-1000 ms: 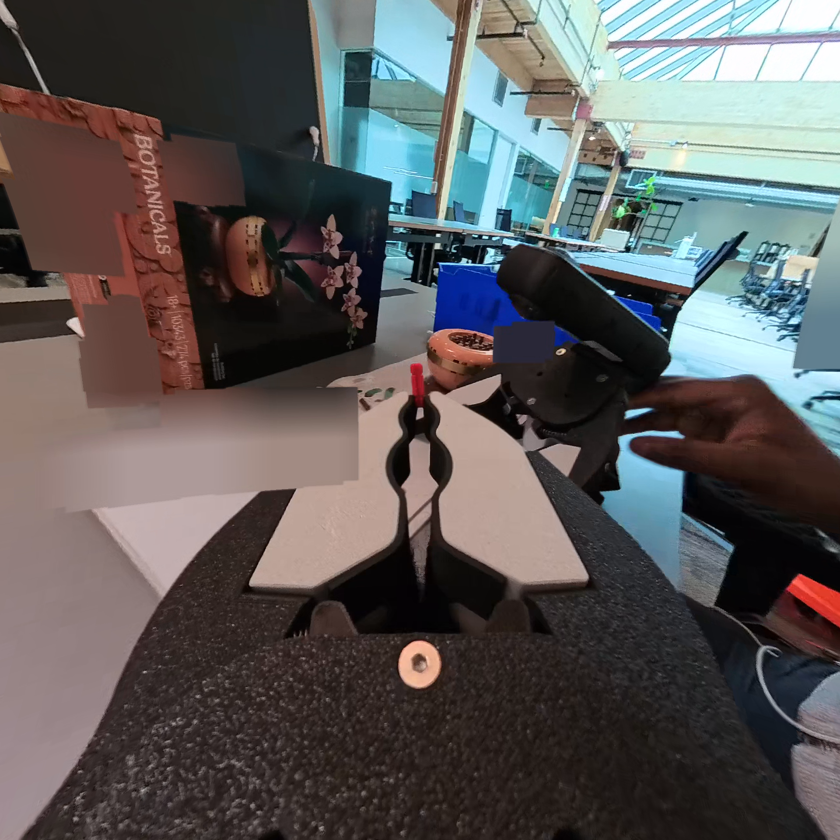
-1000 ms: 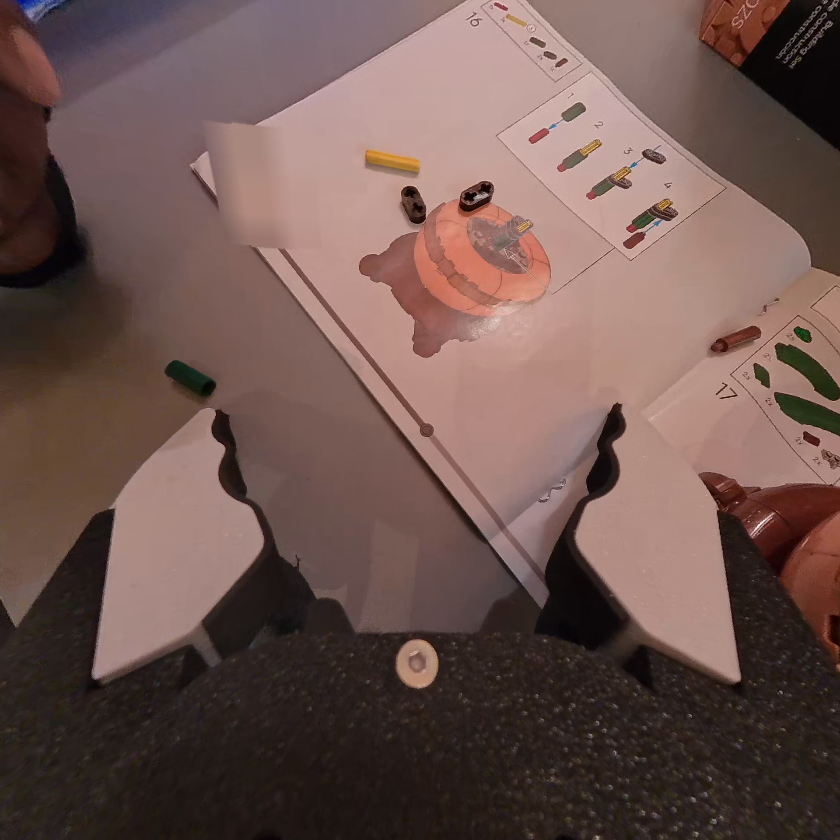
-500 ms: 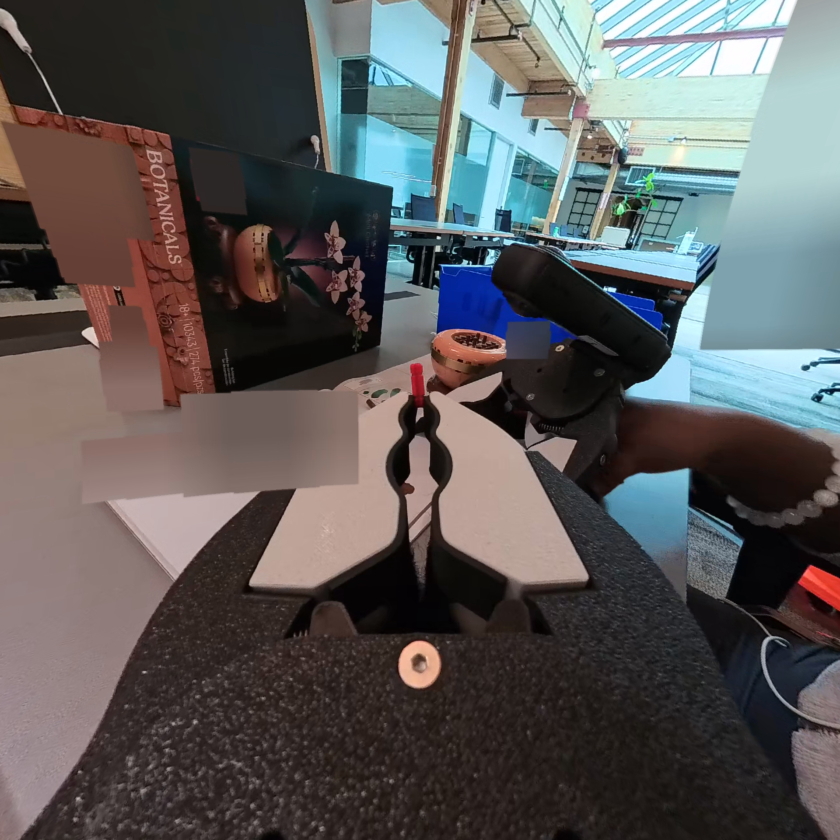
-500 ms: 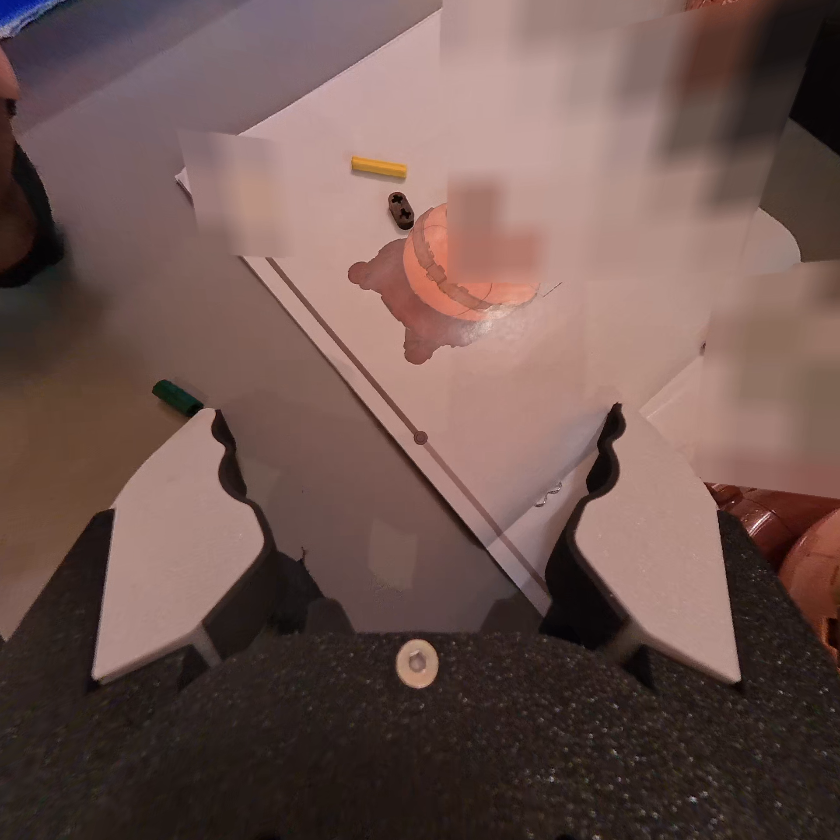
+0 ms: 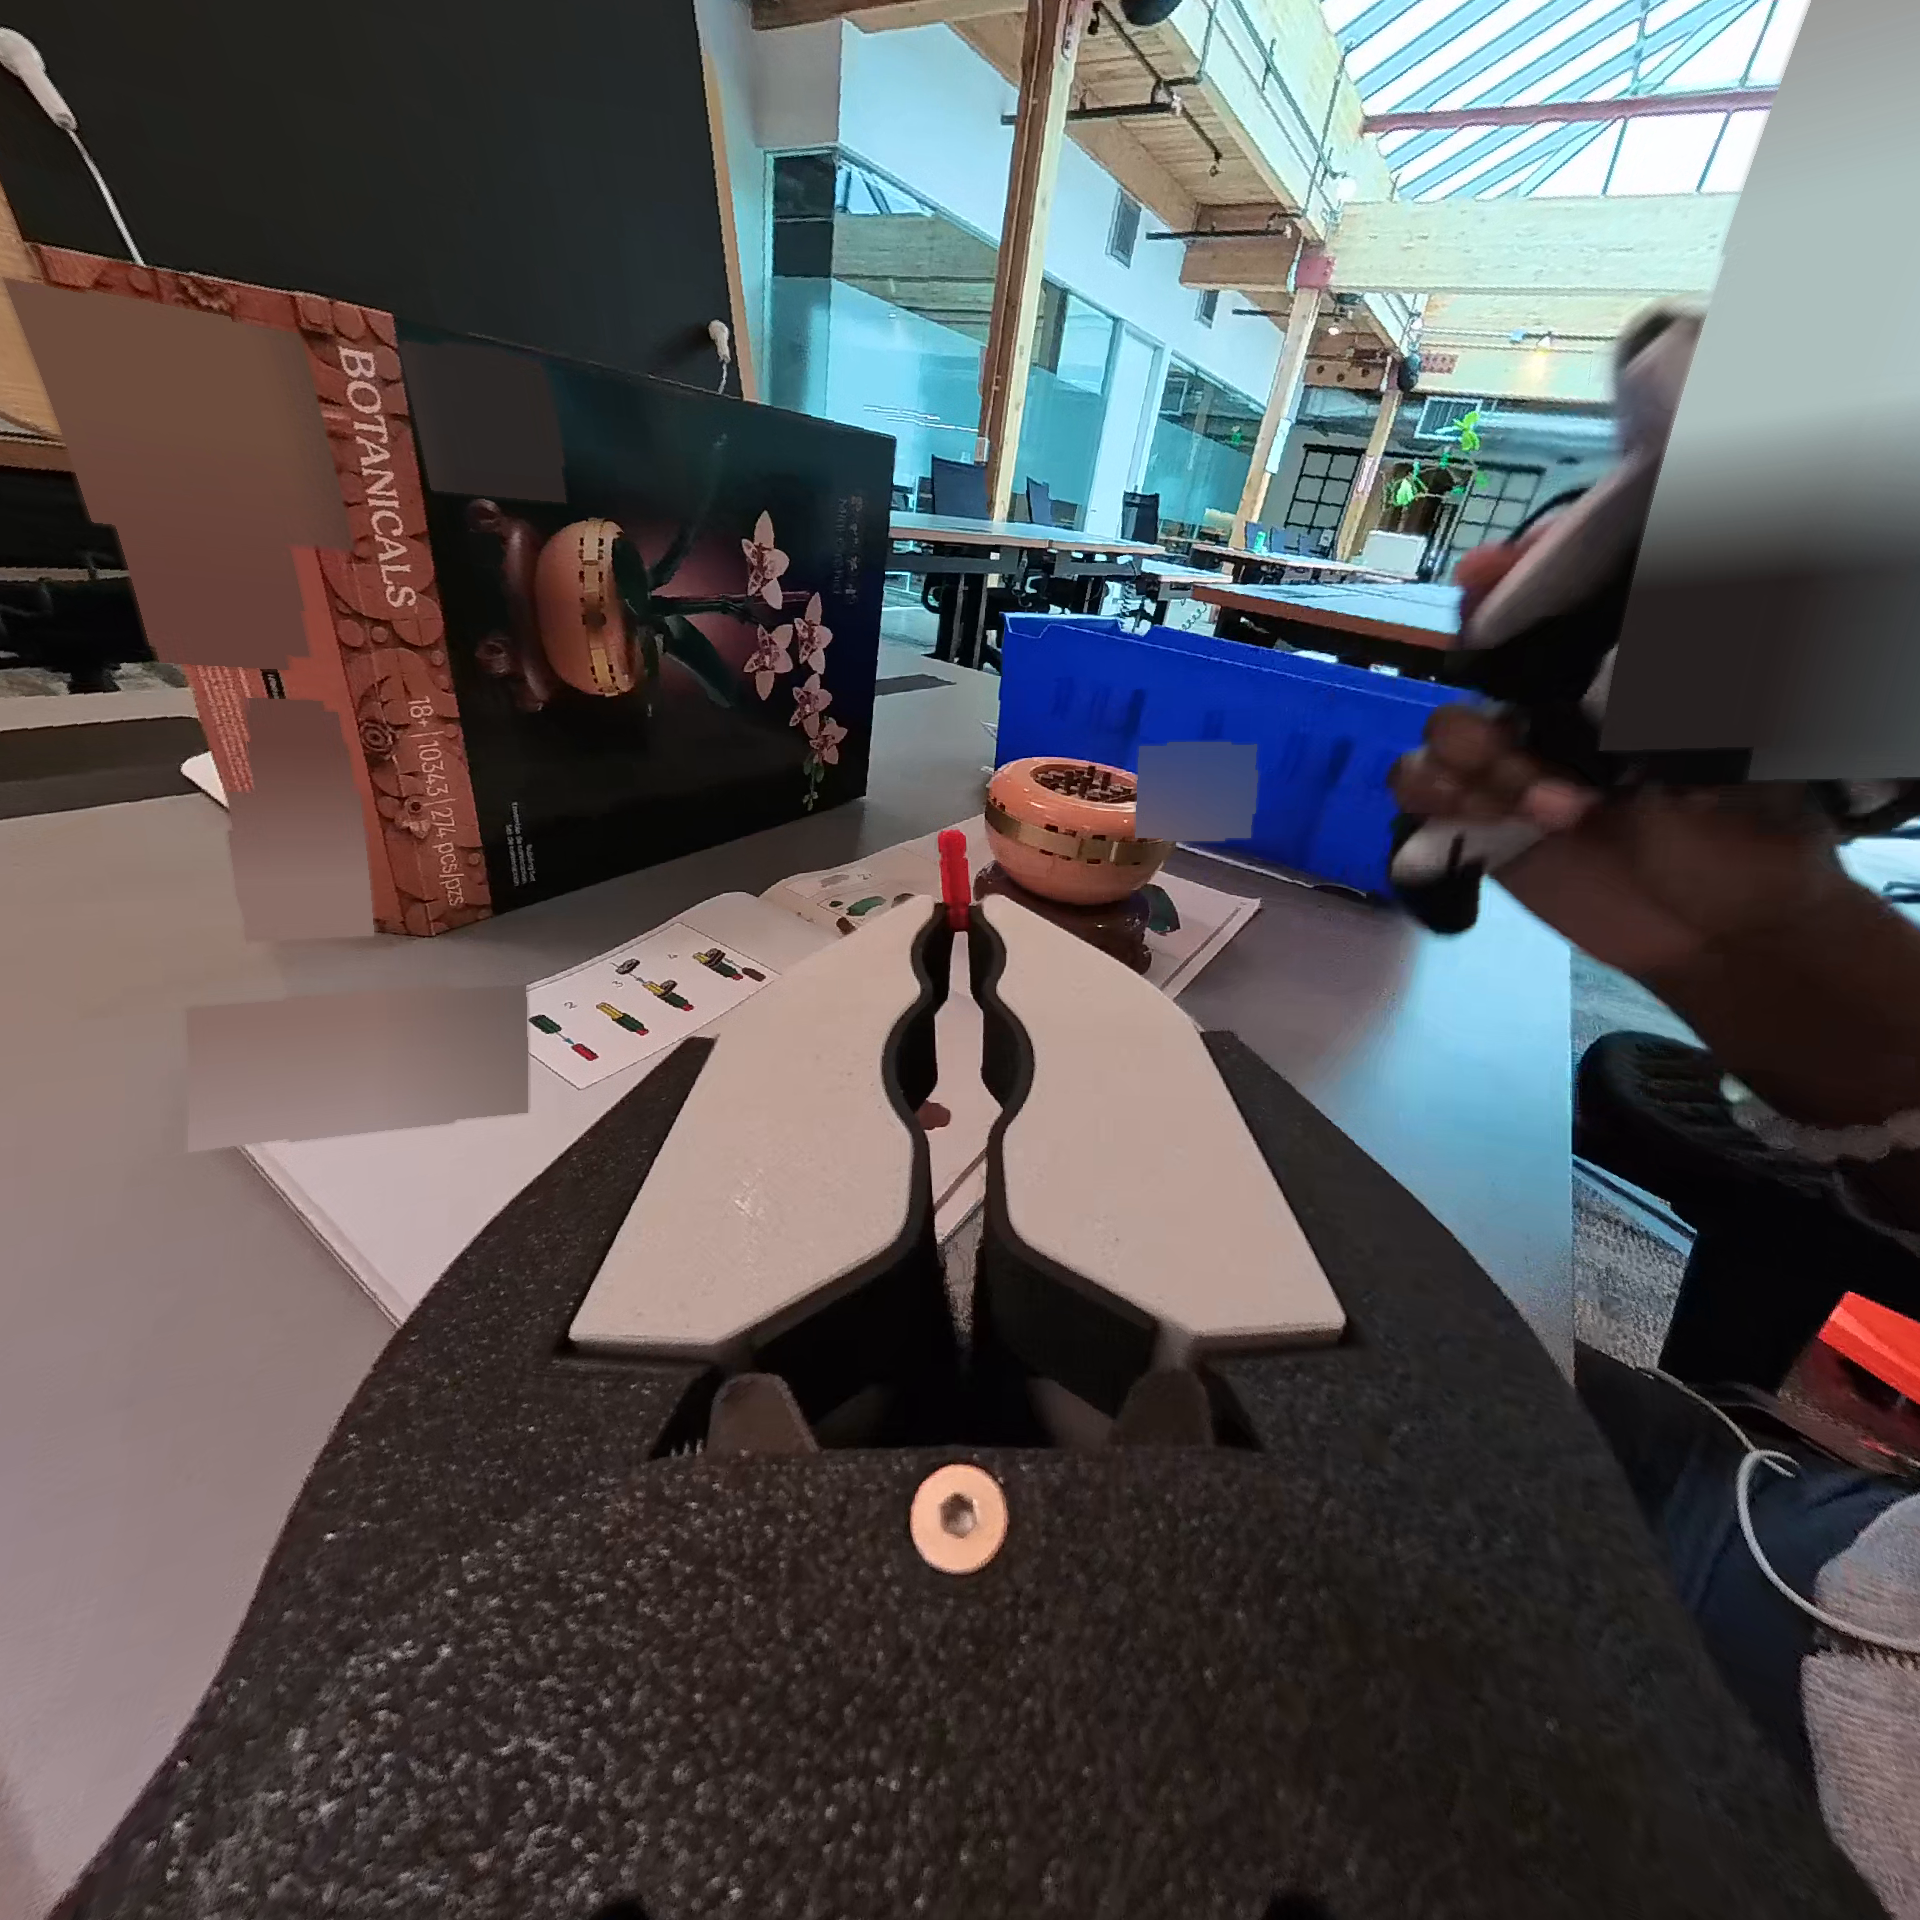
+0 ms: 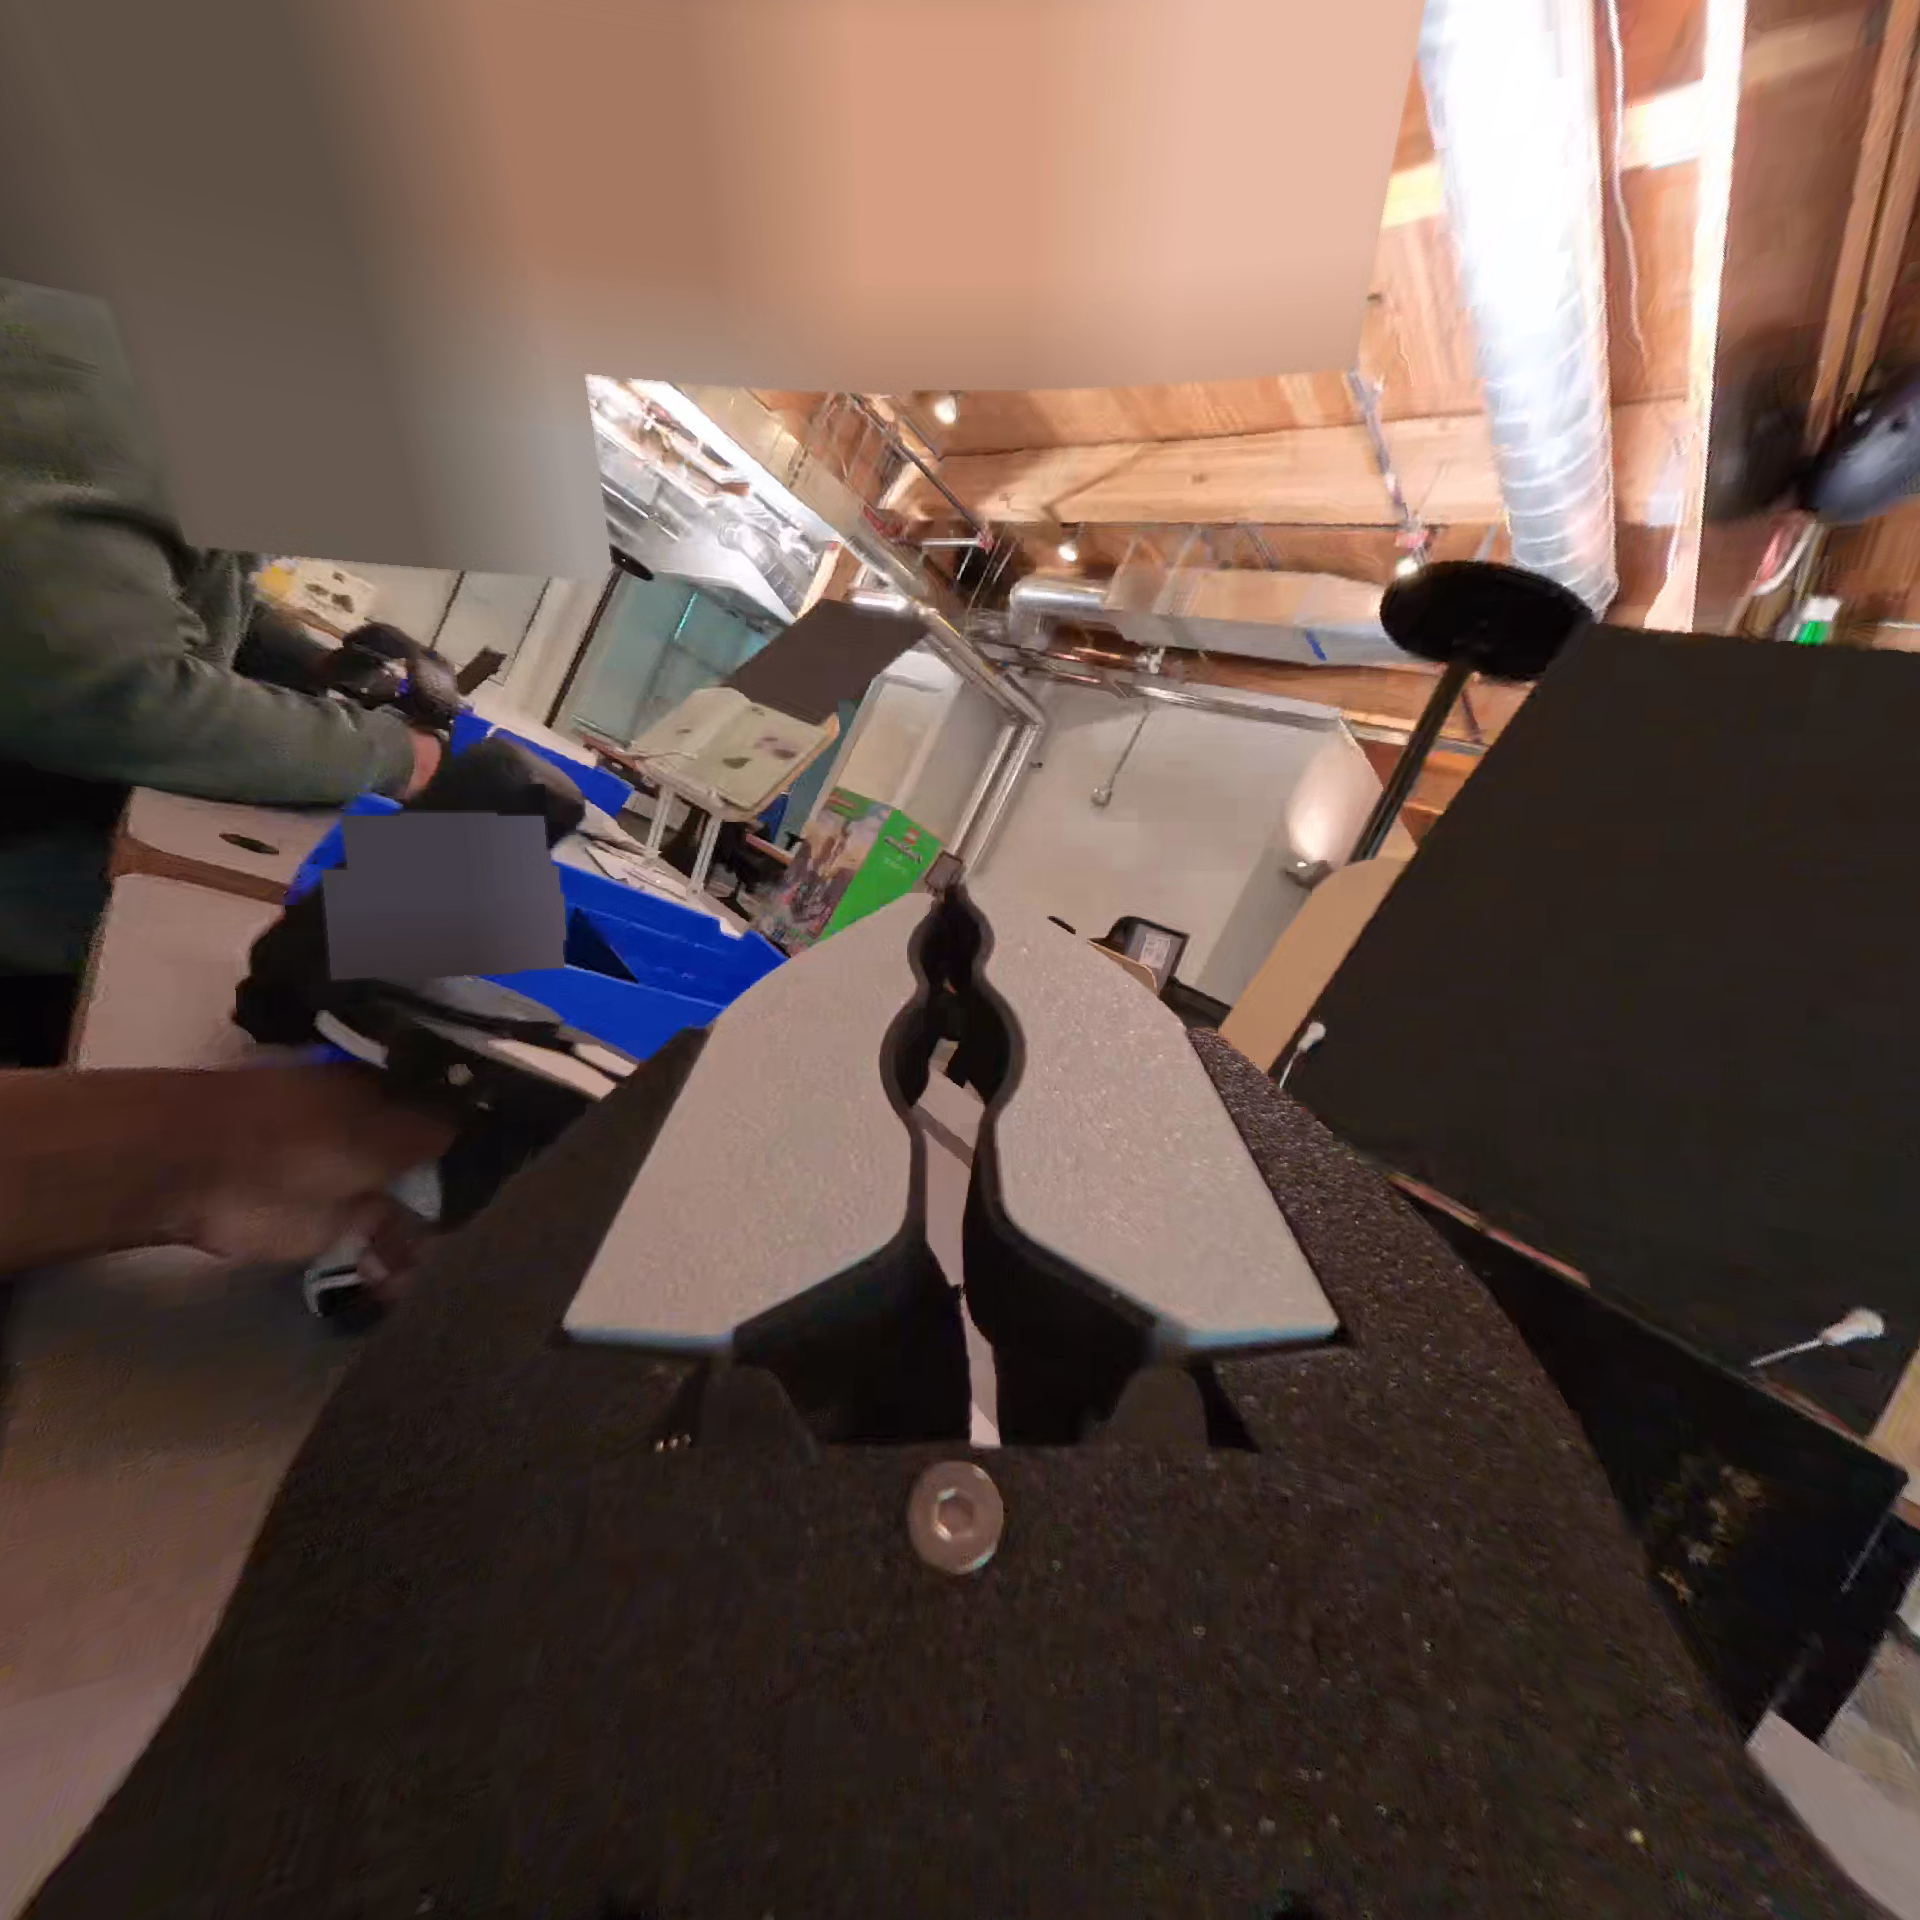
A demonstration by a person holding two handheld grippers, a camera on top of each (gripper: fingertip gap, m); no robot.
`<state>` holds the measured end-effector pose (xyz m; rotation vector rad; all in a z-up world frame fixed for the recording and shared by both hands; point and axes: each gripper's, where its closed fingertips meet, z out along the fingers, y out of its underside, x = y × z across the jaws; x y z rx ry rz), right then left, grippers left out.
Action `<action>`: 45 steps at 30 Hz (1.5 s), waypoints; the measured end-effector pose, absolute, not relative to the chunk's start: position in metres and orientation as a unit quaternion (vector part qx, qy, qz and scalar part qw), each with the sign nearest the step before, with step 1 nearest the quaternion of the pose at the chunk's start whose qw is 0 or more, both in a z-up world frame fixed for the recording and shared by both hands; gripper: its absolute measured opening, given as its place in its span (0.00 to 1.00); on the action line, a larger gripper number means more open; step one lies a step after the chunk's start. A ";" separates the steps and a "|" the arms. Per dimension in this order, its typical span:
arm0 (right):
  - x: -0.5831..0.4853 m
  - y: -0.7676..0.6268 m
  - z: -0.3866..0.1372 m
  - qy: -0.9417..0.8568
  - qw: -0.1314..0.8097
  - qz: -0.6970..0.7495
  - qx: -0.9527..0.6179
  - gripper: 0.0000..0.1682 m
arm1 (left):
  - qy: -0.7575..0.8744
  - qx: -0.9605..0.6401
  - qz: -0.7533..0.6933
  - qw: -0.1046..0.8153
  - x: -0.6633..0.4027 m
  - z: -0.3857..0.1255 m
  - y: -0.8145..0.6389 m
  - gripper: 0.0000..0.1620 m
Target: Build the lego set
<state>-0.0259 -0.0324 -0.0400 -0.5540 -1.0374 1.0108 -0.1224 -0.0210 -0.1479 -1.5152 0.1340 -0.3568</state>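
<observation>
My left gripper (image 5: 961,914) is shut on a small red lego pin (image 5: 951,871) that stands upright out of its tips, above the open instruction booklet (image 5: 665,997). The pink pot model (image 5: 1075,831) stands on the booklet just beyond the tips. My right gripper (image 6: 948,906) is shut and tilted up toward the ceiling, away from the table. A small dark spot sits just above its tips; I cannot tell whether it is held. In the left wrist view the right gripper (image 5: 1538,613) is a blur, raised at the right in a hand.
The lego set box (image 5: 582,623) stands at the back left and a blue bin (image 5: 1247,707) behind the pot. In the right wrist view a black panel (image 6: 1662,987) is at the right, blue bins (image 6: 644,940) ahead and another person's green sleeve (image 6: 104,675) at the left.
The right gripper was open over the booklet; a hand has lifted it, tilted it upward, and it is now shut. The left gripper keeps hold of the red pin and has shifted slightly.
</observation>
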 end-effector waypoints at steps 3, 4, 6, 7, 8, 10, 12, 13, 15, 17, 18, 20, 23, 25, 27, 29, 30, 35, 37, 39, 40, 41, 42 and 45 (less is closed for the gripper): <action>-0.033 -0.048 -0.052 -0.547 0.600 0.499 -0.302 0.00 | 0.068 -0.686 -0.156 0.708 -0.120 -0.149 -0.020 0.01; -0.037 -0.055 -0.063 -0.580 0.543 0.517 -0.318 0.00 | 0.069 -0.686 -0.154 0.708 -0.119 -0.149 -0.019 0.01; -0.043 -0.069 -0.091 -0.644 0.425 0.539 -0.336 0.05 | 0.072 -0.687 -0.149 0.707 -0.119 -0.149 -0.020 0.01; -0.046 -0.073 -0.107 -0.666 0.386 0.537 -0.344 0.15 | 0.072 -0.688 -0.146 0.707 -0.119 -0.149 -0.020 0.01; -0.048 -0.078 -0.126 -0.697 0.348 0.522 -0.346 0.24 | 0.072 -0.688 -0.142 0.708 -0.120 -0.148 -0.020 0.01; -0.056 -0.081 -0.169 -0.762 0.288 0.453 -0.362 0.34 | 0.066 -0.688 -0.138 0.710 -0.123 -0.145 -0.023 0.01; -0.065 -0.083 -0.199 -0.811 0.261 0.388 -0.352 0.28 | 0.056 -0.689 -0.138 0.709 -0.128 -0.145 -0.024 0.01; -0.072 -0.084 -0.205 -0.823 0.260 0.371 -0.342 0.23 | 0.052 -0.690 -0.139 0.708 -0.130 -0.145 -0.024 0.01; -0.083 -0.088 -0.214 -0.847 0.241 0.346 -0.323 0.19 | 0.048 -0.693 -0.138 0.706 -0.133 -0.147 -0.025 0.01; -0.091 -0.082 -0.227 -0.873 0.211 0.300 -0.321 0.22 | 0.046 -0.696 -0.132 0.705 -0.136 -0.149 -0.026 0.01; -0.094 -0.079 -0.232 -0.883 0.198 0.283 -0.319 0.21 | 0.045 -0.697 -0.131 0.704 -0.137 -0.150 -0.026 0.01; -0.100 -0.078 -0.237 -0.892 0.187 0.270 -0.311 0.15 | 0.042 -0.698 -0.133 0.703 -0.138 -0.152 -0.026 0.01; -0.105 -0.079 -0.245 -0.900 0.174 0.256 -0.307 0.11 | 0.035 -0.694 -0.143 0.705 -0.141 -0.151 -0.027 0.01; -0.104 -0.076 -0.247 -0.903 0.174 0.245 -0.306 0.10 | 0.031 -0.693 -0.147 0.706 -0.142 -0.151 -0.027 0.01; -0.106 -0.076 -0.250 -0.901 0.171 0.249 -0.311 0.09 | 0.029 -0.692 -0.149 0.706 -0.143 -0.150 -0.028 0.01; -0.105 -0.075 -0.250 -0.901 0.171 0.248 -0.313 0.09 | 0.029 -0.692 -0.150 0.706 -0.143 -0.151 -0.028 0.01; -0.104 -0.075 -0.249 -0.900 0.173 0.248 -0.313 0.09 | 0.029 -0.692 -0.149 0.705 -0.143 -0.151 -0.028 0.01; -0.106 -0.072 -0.254 -0.903 0.179 0.234 -0.313 0.05 | 0.032 -0.695 -0.146 0.704 -0.143 -0.152 -0.027 0.01; -0.105 -0.072 -0.252 -0.901 0.179 0.236 -0.317 0.04 | 0.034 -0.695 -0.145 0.703 -0.142 -0.152 -0.028 0.01; -0.100 -0.071 -0.244 -0.889 0.182 0.260 -0.331 0.04 | 0.036 -0.695 -0.145 0.703 -0.141 -0.152 -0.028 0.01; -0.100 -0.073 -0.234 -0.867 0.188 0.305 -0.346 0.04 | 0.036 -0.695 -0.146 0.704 -0.141 -0.152 -0.028 0.01; -0.100 -0.073 -0.220 -0.835 0.193 0.363 -0.366 0.03 | 0.036 -0.693 -0.151 0.704 -0.140 -0.151 -0.028 0.01; -0.100 -0.071 -0.203 -0.792 0.203 0.428 -0.385 0.03 | 0.035 -0.689 -0.161 0.706 -0.139 -0.149 -0.029 0.01; -0.095 -0.055 -0.136 -0.605 0.238 0.647 -0.399 0.03 | 0.042 -0.662 -0.223 0.715 -0.128 -0.143 -0.031 0.01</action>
